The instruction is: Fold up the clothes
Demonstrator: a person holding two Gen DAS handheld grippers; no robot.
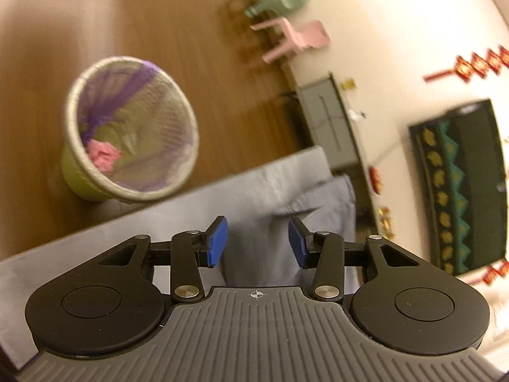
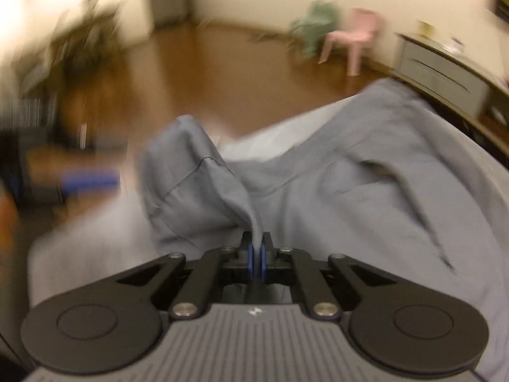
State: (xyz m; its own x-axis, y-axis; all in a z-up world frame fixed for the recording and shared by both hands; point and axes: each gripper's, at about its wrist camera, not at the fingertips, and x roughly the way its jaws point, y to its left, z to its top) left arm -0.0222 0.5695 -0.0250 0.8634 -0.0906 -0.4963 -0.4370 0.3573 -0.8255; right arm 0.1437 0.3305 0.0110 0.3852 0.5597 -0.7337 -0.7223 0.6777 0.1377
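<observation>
Right gripper (image 2: 255,253): we see its blue pads clamped on a raised fold of the grey garment (image 2: 334,184)
Left gripper (image 1: 257,242): jaws apart, nothing between them
Garment: spread to the table (image 1: 111,232) far edge
Bin (image 1: 127,127): on the floor beyond that edge

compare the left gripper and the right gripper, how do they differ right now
The left gripper has its jaws apart with nothing between the pads; the right gripper is shut on a fold of the grey garment. The left hangs above the cloth; the right lifts it into a ridge. Both have blue pads and black linkages.
</observation>
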